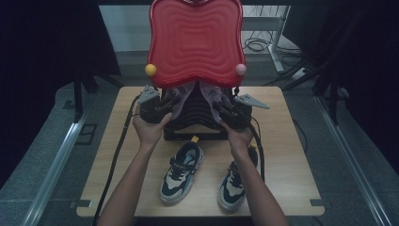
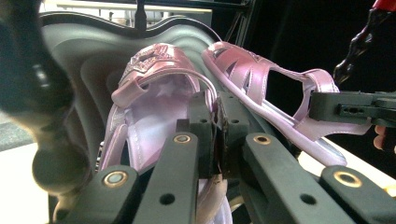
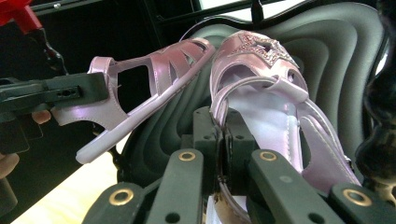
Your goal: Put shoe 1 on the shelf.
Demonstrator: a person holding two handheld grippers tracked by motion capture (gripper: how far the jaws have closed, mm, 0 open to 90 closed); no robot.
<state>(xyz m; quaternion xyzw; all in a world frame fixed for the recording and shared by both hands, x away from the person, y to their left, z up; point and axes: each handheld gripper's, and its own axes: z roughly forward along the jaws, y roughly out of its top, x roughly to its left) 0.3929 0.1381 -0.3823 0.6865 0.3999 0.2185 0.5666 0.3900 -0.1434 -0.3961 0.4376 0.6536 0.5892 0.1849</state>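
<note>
Sandals hang in both our grippers over the black ribbed tray of the rack. Our left gripper (image 2: 217, 135) is clenched on the strap of the left pink sandal (image 2: 149, 98), our right gripper (image 3: 222, 140) on the strap of the right pink sandal (image 3: 261, 88). We should keep both pinches firm and the pair level, clear of the red lid (image 1: 195, 40) and the sneakers (image 1: 181, 172) below.

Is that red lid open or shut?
Open: the red lid stands upright behind the black case, where two pink sandals rest.
</note>
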